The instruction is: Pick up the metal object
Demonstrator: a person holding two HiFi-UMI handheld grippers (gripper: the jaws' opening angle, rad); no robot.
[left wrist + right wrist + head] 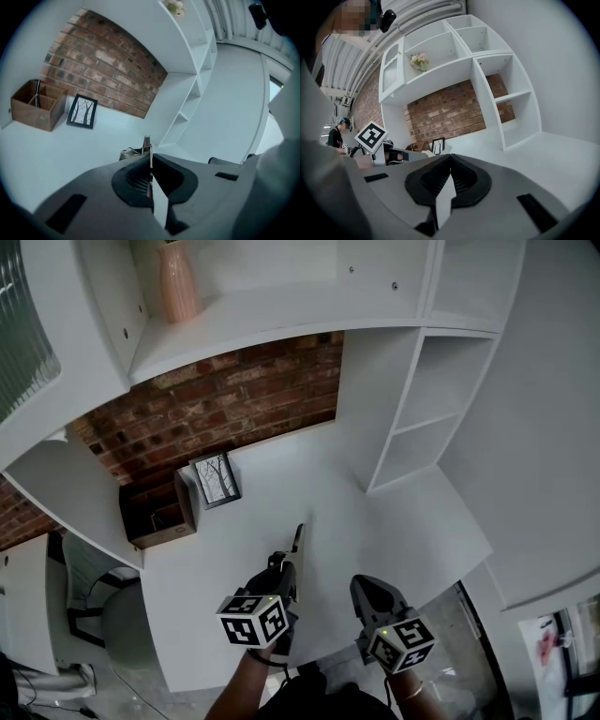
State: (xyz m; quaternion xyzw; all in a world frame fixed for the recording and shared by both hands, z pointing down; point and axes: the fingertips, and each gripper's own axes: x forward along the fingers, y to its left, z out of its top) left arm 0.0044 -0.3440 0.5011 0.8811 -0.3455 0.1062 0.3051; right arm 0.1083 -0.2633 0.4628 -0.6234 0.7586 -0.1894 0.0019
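Currently, the left gripper is clenched on the metal object, a thin, flat strip. In the left gripper view the jaws are pressed together with the strip standing on edge between them, and its far end projects just past the jaw tips. In the head view the strip extends from the gripper toward the far side of the white desk. Whether its far end touches the desk surface cannot be determined. The right gripper is positioned just to the right of the left gripper, near the desk's near edge. Its jaws are closed on each other, with nothing between them. A wooden box sits at the far left of the desk against the brick wall, and a framed picture leans just to the right of the box. A pink vase stands on the white shelf above.
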